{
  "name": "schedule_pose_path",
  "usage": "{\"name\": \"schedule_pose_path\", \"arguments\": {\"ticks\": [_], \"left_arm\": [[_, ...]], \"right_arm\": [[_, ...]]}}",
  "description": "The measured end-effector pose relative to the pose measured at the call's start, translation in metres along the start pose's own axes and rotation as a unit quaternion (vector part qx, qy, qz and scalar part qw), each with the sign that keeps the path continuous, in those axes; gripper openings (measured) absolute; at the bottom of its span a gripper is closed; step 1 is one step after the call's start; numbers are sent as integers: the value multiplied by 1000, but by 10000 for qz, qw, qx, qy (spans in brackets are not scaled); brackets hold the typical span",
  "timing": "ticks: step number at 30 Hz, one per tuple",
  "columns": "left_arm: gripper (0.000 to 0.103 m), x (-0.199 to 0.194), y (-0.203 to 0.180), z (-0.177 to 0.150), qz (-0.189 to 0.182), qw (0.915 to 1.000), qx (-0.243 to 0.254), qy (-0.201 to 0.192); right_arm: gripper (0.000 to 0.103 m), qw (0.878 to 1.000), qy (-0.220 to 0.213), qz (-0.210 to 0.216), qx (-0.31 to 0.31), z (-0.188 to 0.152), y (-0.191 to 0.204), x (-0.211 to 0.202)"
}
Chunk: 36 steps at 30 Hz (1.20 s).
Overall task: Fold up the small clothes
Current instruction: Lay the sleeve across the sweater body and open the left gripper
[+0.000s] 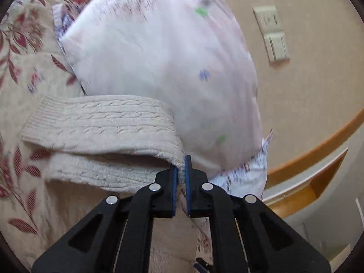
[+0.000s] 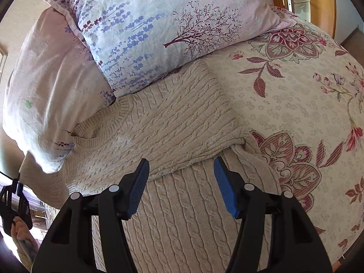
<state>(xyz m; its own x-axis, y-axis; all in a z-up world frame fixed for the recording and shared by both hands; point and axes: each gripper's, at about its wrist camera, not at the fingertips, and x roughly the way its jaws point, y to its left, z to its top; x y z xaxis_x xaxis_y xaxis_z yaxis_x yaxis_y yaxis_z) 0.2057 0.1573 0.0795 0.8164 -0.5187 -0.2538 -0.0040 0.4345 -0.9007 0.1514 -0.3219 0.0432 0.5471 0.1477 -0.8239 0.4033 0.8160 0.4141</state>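
Observation:
A cream cable-knit sweater [image 2: 173, 122] lies on the floral bedspread [image 2: 295, 104], its neckline towards the pillows and one sleeve folded across the chest. My right gripper [image 2: 182, 182] hovers open just above the sweater's body, with nothing between its blue pads [image 2: 138, 188]. My left gripper [image 1: 181, 173] is shut on a fold of the sweater [image 1: 102, 122], lifted off the bed near the pink pillow [image 1: 159, 56]. In the right wrist view the left gripper [image 2: 16, 195] shows at the far left edge, held by a hand [image 2: 20, 227], at the sweater's left side.
Two pillows lean at the head of the bed: a lavender-print one [image 2: 159, 34] touches the sweater's top edge, with a pink one [image 2: 50, 79] beside it. A wooden headboard [image 1: 318, 145] and a wall switch [image 1: 270, 31] lie beyond. Bare bedspread extends to the right of the sweater.

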Motion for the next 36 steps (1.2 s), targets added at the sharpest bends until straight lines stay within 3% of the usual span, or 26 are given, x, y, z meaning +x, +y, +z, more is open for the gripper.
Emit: {"name": "schedule_pose_path", "arguments": {"ticks": [3,6,8,9,13,21,23,25,28,32,34,36], "left_arm": [[6,47,12,-46,366,9972,-30,654],[7,81,37,-76,880,9879,-182,1263],[9,84,44,-83,1007,9857,-215,1335],[10,81,45,-81,951,9867,-263,1291],[29,57,46,-66,903,9914,-463,823],[29,36,76,-26,1054,9851,-1345,217],[27,35,81,-22,973,9818,-1631,51],[8,37,80,-19,848,9813,-1729,-49],[8,44,60,-14,740,9890,-1276,-55],[8,63,13,-20,554,9980,-246,184],[8,77,-15,-33,492,9969,459,403],[8,95,-45,-56,492,9866,1364,753]], "right_arm": [[61,10000,48,7,21,-1,-3,1],[61,9999,102,-22,54,-4,-7,-2],[61,9999,88,-39,64,-4,-10,-5],[61,9999,68,-63,70,-4,-12,-7],[61,9998,76,-94,167,-3,-20,-8],[61,9999,110,20,54,-6,-17,-7],[61,10000,89,22,-11,-5,-16,-9],[61,10000,62,20,-58,-5,-17,-12],[61,10000,8,3,-33,-4,-23,-17],[61,9999,-69,21,75,-1,-34,-23],[61,9999,-110,37,108,1,-39,-26],[61,9997,-164,91,132,2,-42,-29]]}}
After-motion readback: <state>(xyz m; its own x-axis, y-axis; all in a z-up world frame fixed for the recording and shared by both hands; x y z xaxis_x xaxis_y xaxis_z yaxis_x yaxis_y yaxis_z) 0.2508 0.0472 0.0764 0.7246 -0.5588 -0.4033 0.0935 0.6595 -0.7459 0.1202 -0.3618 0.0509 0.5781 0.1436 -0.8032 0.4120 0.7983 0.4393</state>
